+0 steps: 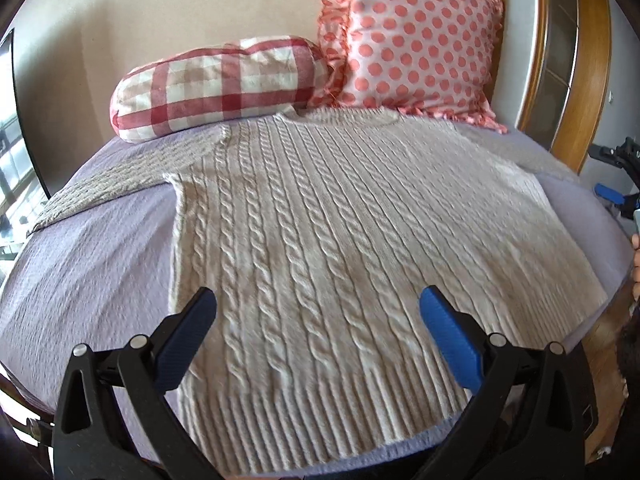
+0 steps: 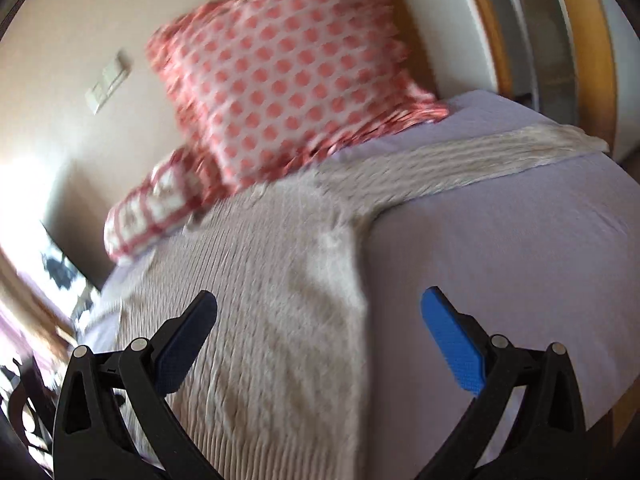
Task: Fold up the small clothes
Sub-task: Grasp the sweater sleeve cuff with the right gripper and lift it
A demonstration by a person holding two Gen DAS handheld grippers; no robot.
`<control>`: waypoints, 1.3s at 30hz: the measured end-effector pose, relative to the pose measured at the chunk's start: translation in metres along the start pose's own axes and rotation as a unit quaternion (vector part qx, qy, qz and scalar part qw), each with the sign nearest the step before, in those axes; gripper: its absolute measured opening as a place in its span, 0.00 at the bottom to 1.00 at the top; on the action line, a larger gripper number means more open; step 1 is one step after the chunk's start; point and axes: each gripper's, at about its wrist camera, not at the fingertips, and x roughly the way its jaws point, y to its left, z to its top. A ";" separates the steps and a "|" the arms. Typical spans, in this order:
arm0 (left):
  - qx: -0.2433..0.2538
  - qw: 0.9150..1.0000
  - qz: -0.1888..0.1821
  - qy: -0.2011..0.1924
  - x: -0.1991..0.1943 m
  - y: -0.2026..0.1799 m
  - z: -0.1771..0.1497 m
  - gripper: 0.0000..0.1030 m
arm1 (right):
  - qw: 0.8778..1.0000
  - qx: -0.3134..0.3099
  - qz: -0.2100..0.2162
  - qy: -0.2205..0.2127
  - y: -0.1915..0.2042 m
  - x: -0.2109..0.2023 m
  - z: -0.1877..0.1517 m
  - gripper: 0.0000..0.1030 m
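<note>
A cream cable-knit sweater [image 1: 320, 240] lies flat on the lilac bed, hem toward me, neck toward the pillows, both sleeves spread out. My left gripper [image 1: 318, 300] is open and empty, held above the hem. In the right wrist view the sweater [image 2: 280, 300] shows blurred, with its right sleeve [image 2: 460, 156] stretched across the sheet. My right gripper [image 2: 319, 300] is open and empty, above the sweater's right side edge. Part of the right gripper also shows at the right edge of the left wrist view [image 1: 616, 184].
A red checked pillow [image 1: 216, 88] and a pink polka-dot pillow [image 1: 412, 40] lean on the wall behind the sweater's neck. The lilac bed sheet [image 1: 88, 264] surrounds the sweater. A wooden door frame [image 1: 596, 72] stands to the right of the bed.
</note>
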 end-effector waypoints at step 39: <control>-0.292 0.947 0.122 -0.048 0.037 0.275 0.070 0.98 | 0.965 -0.146 0.198 0.089 0.233 0.157 0.047 0.10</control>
